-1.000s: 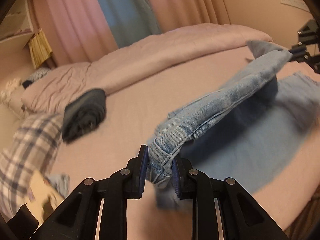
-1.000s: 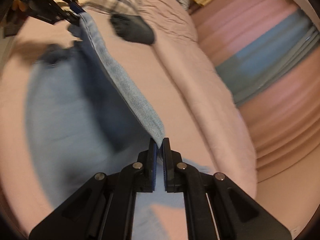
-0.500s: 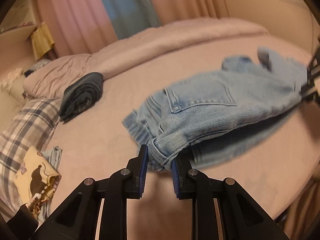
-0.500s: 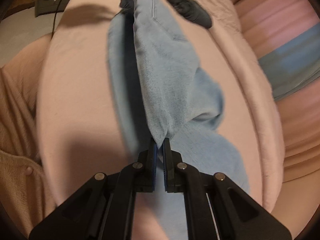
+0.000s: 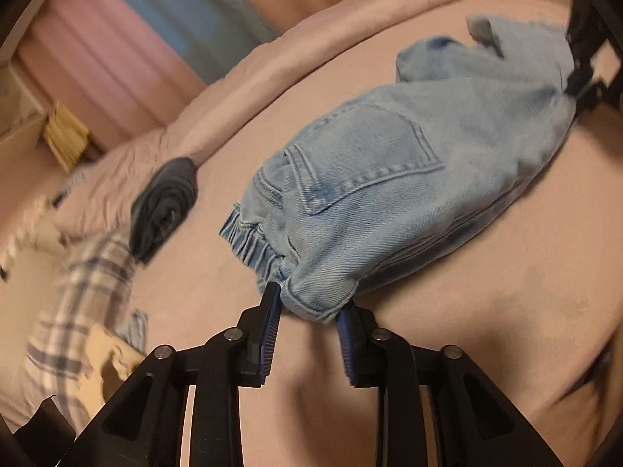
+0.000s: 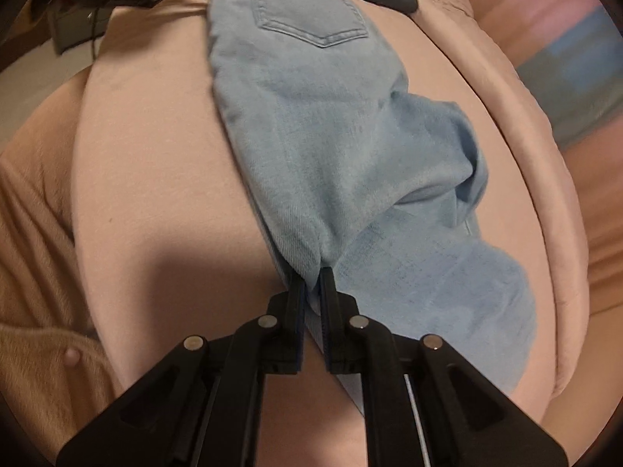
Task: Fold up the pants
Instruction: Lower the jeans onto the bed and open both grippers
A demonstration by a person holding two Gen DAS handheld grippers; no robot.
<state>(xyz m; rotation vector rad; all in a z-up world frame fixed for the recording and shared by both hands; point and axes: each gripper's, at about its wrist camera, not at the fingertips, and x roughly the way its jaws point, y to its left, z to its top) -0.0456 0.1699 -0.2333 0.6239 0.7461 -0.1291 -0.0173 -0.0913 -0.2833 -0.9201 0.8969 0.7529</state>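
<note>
Light-blue jeans (image 5: 389, 179) lie folded on the pink bed (image 5: 486, 272), back pocket up. Left gripper (image 5: 309, 311) pinches the waistband corner; right gripper (image 6: 311, 284) pinches the leg fold. Far end blurred; left jaws sit wider.

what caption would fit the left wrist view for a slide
Left gripper clamps the waistband corner of light blue jeans lying on a pink bed, back pocket up.

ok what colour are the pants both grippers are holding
Light blue denim pants, clearest in the left wrist view, where the back pocket stitching shows.
</note>
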